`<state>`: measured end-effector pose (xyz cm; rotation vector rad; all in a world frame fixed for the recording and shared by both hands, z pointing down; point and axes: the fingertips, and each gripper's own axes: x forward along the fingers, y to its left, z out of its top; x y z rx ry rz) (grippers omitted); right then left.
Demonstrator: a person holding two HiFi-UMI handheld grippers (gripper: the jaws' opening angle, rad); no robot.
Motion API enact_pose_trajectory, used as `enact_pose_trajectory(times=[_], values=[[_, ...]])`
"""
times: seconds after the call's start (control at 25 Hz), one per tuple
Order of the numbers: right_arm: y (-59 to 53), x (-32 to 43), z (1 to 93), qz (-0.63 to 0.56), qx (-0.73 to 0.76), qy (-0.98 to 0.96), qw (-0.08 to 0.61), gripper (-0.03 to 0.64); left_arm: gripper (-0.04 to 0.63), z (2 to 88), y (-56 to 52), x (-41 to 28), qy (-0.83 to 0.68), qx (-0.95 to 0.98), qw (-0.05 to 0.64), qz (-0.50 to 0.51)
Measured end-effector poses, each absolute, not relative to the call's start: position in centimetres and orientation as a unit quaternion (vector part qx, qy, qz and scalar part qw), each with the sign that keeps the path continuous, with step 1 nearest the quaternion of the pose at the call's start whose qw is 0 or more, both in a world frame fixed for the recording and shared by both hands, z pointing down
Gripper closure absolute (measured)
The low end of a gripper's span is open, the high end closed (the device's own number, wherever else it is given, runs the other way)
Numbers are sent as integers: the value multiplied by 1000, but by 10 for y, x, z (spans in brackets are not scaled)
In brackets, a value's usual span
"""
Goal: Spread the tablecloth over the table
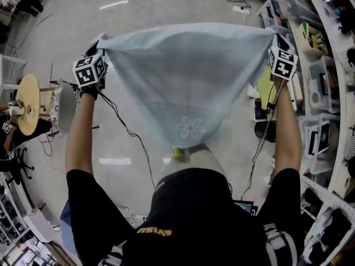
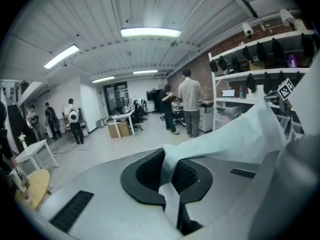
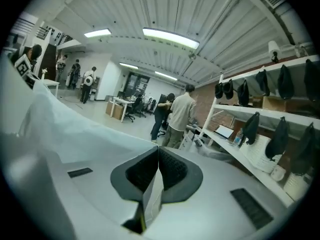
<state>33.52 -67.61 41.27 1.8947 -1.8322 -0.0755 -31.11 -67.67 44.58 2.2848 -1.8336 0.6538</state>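
Note:
A pale blue tablecloth with a flower motif hangs spread in the air between the two grippers, its lower edge sagging toward the person. My left gripper is shut on the cloth's left corner. In the left gripper view the fabric runs out of the closed left gripper to the right. My right gripper is shut on the right corner. In the right gripper view a fold of cloth leaves the closed right gripper to the left. A pale rounded surface shows just under the cloth's lower edge.
Shelving with boxes and gear runs down the right side. A round wooden stool and a white round object stand at the left. Cables trail from both grippers. Several people stand further off in the room.

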Motion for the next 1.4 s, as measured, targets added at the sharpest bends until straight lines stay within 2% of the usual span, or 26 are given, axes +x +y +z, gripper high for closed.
enact_pose_trajectory(times=[0.36,0.64,0.84,1.16,1.2,1.24,1.32,1.4], values=[[-813,337,506,26,676,-688,264,606,577,520,-782,-308,-658,711,138,205],[-860,302,587,39,678,-687,258,609,577,603,-830,-307,-664,704,165,190],[-880,275,646,60,656,-697,284,611,577,658,-850,-291,-654,703,188,206],[-895,267,712,75,623,-708,324,606,562,719,-862,-297,-663,680,163,268],[-893,263,719,81,621,-708,326,597,545,725,-859,-299,-663,676,168,275],[-890,258,725,89,618,-710,325,560,519,730,-855,-303,-663,672,174,280],[-884,248,733,104,612,-718,316,451,441,739,-849,-309,-661,669,186,285],[-880,243,735,111,611,-722,305,448,430,745,-844,-309,-656,670,196,286]])
